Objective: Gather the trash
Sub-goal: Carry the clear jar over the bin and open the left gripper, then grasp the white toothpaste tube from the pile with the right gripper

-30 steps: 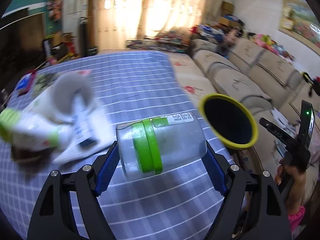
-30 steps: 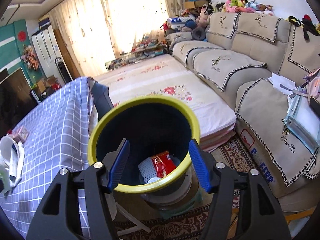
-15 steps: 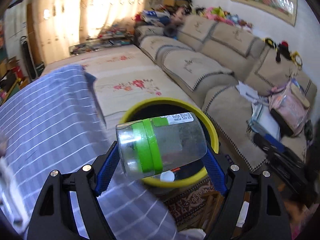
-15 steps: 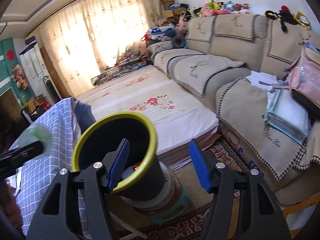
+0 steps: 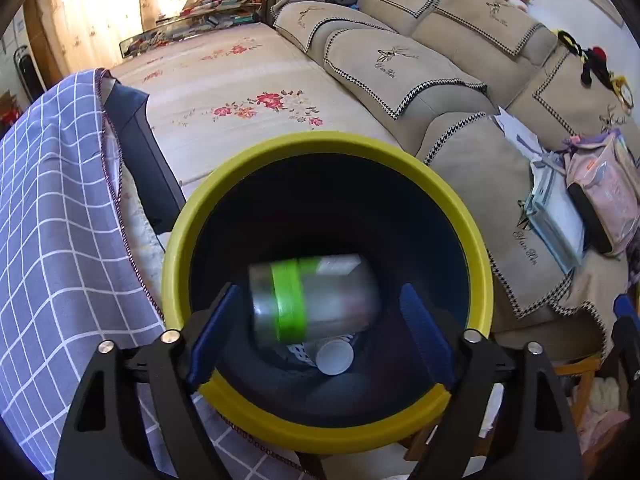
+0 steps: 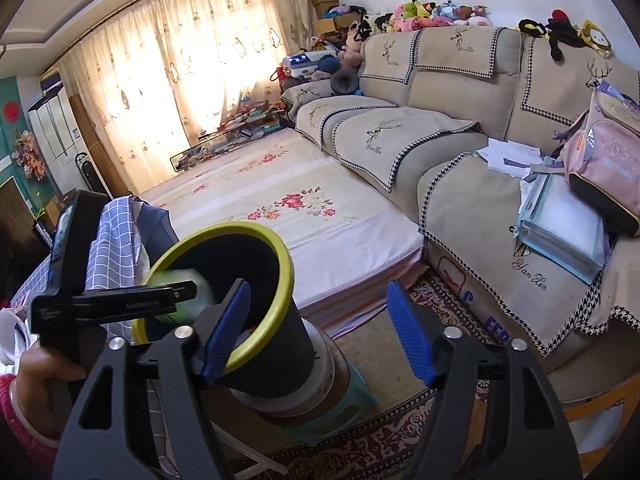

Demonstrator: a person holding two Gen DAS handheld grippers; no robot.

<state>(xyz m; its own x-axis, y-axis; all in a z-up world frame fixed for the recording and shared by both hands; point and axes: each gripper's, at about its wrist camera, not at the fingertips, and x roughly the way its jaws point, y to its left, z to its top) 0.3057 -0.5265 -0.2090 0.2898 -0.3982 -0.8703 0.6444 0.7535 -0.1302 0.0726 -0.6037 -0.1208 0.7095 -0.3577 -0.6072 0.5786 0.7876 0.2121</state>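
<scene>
Item: my left gripper [image 5: 320,330], fingers spread and holding nothing. Item: clear jar [image 5: 314,298], green-banded, blurred, below the fingers inside the yellow-rimmed bin [image 5: 478,240], long axis crosswise. Item: my right gripper [image 6: 318,330], parted and empty, its left finger [image 6: 224,330] at the rim; left is nearer.
</scene>
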